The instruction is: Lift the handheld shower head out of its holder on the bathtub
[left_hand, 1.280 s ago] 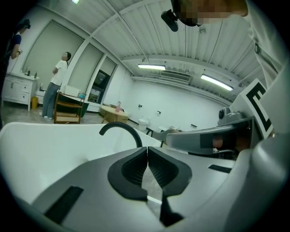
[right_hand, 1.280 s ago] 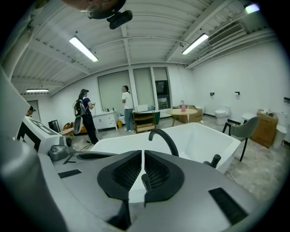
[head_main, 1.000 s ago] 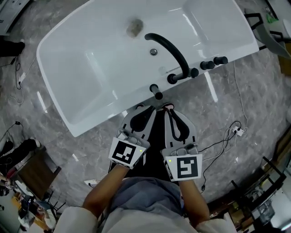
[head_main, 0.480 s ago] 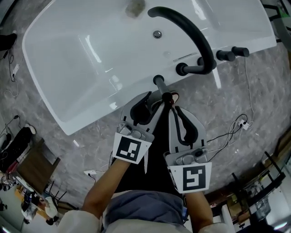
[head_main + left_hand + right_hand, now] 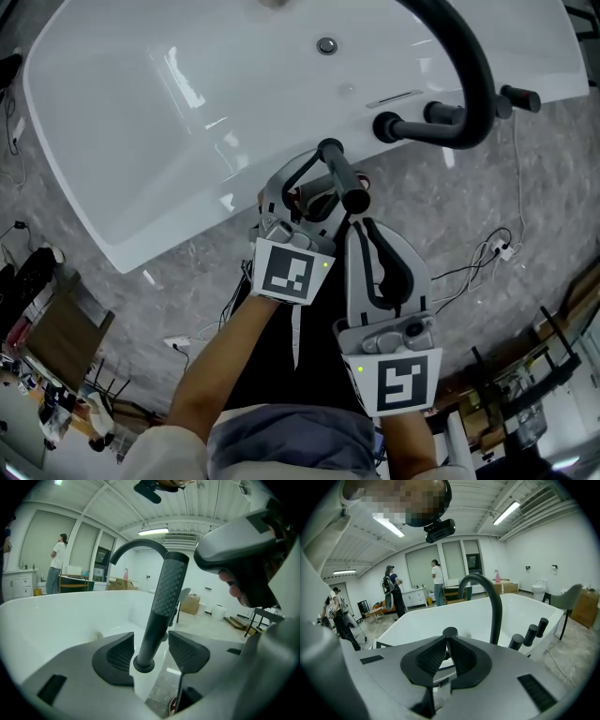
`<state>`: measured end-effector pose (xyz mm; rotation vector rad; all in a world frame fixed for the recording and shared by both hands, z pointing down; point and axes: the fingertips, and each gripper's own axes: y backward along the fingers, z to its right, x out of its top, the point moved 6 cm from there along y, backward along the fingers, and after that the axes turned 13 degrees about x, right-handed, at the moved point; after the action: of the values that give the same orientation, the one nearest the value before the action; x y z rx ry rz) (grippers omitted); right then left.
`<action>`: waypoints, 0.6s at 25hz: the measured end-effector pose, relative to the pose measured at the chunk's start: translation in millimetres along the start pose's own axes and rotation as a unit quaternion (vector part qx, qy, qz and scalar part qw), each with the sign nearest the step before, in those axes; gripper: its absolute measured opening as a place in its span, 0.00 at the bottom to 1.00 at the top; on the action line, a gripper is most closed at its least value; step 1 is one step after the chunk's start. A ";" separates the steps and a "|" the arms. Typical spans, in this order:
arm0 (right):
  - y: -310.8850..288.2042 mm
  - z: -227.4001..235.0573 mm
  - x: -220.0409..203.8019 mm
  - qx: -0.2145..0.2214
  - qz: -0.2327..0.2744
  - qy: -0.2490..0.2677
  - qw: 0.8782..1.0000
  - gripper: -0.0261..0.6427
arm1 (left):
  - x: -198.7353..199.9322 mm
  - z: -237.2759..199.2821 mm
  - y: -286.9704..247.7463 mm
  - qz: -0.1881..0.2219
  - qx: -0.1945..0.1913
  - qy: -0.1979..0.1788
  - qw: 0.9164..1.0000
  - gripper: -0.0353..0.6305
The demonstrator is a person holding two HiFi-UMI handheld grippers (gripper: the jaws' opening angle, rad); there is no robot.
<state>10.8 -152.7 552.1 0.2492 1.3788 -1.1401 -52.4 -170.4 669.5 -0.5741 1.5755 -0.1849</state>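
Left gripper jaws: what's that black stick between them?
The shower head, upright in its holder on the bathtub. The left gripper view shows the jaws, just opened, either side, not pressing it.

Shower head (image 5: 162,606) between left gripper (image 5: 151,641) fingers (image 5: 117,656)

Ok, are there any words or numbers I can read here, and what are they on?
No readable words or numbers anywhere.
Left gripper, jaws just opening around the black handheld shower head: its black-and-white square marker is a pattern, not letters.
Right gripper: its second square marker is a pattern too.
Brown cardboard box in the background: any print too small to read.
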 end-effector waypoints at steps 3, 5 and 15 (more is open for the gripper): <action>0.8 1.3 -2.6 0.000 -0.003 -0.002 1.000 0.08 | -1.0 1.0 -11.3 0.005 0.000 -0.015 1.000 0.38; 1.7 2.6 -5.0 -0.002 -0.005 -0.004 1.000 0.08 | -6.6 2.6 -15.4 0.006 -0.006 -0.030 1.000 0.38; 3.0 11.1 -4.0 -0.016 0.000 -0.007 1.000 0.08 | -6.4 -1.7 -15.2 0.010 0.004 -0.058 0.998 0.27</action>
<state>20.9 -157.4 557.0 0.2172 1.3832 -1.1159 -50.3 -180.8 682.2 -0.5536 1.4665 -0.1409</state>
